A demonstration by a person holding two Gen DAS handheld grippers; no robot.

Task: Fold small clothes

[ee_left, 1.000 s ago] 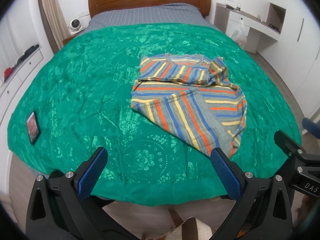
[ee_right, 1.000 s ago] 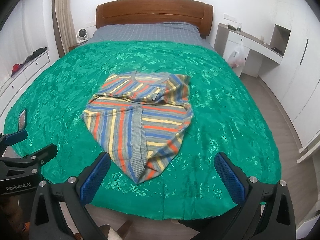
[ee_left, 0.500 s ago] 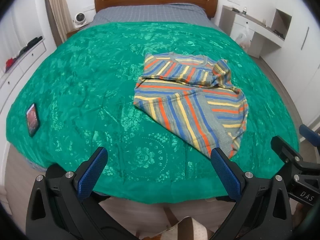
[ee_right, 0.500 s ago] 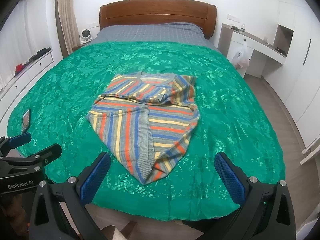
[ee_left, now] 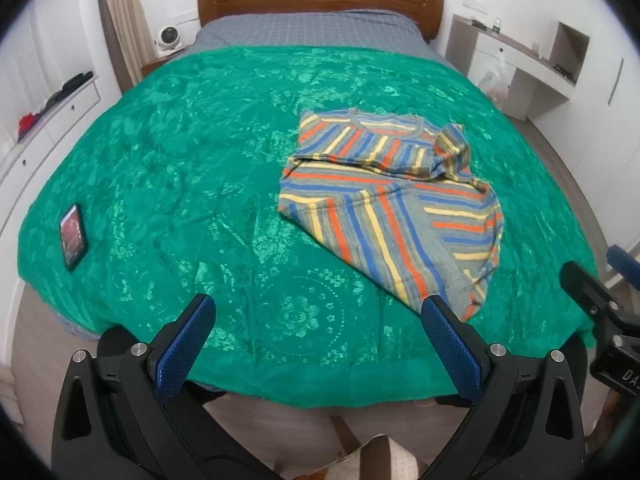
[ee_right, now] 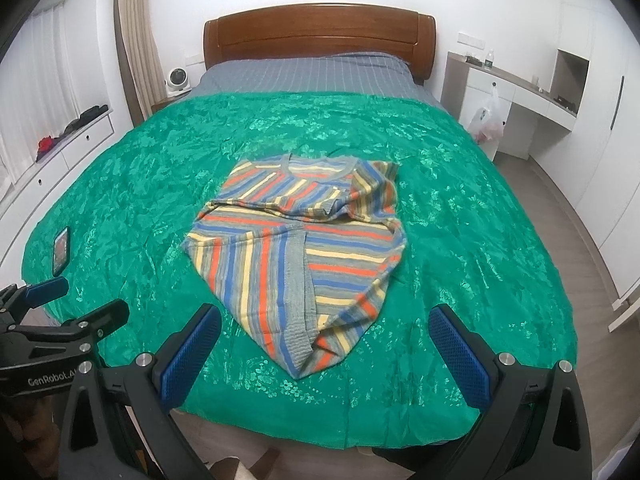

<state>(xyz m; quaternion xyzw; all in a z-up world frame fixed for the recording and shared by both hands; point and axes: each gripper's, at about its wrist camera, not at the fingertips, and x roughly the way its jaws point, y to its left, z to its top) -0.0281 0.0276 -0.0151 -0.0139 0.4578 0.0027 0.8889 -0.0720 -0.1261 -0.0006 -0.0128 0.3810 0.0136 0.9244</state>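
Note:
A small striped sweater (ee_left: 394, 196), grey with orange, blue and yellow stripes, lies partly folded on the green bedspread (ee_left: 200, 152). Its sleeves are folded in and its hem comes to a point toward me. It also shows in the right wrist view (ee_right: 304, 248). My left gripper (ee_left: 316, 320) is open and empty, held above the bed's foot edge, left of the sweater's point. My right gripper (ee_right: 326, 326) is open and empty, just short of the sweater's near point. Neither touches the cloth.
A phone (ee_left: 73, 236) lies on the bedspread near its left edge, also in the right wrist view (ee_right: 61, 250). A wooden headboard (ee_right: 318, 42) stands at the far end. White drawers (ee_right: 52, 164) run along the left, a desk with a plastic bag (ee_right: 486, 118) on the right.
Both grippers have pulled back and risen a little from the bed, so the sweater sits farther off. The sweater has not moved. Both grippers stay open.

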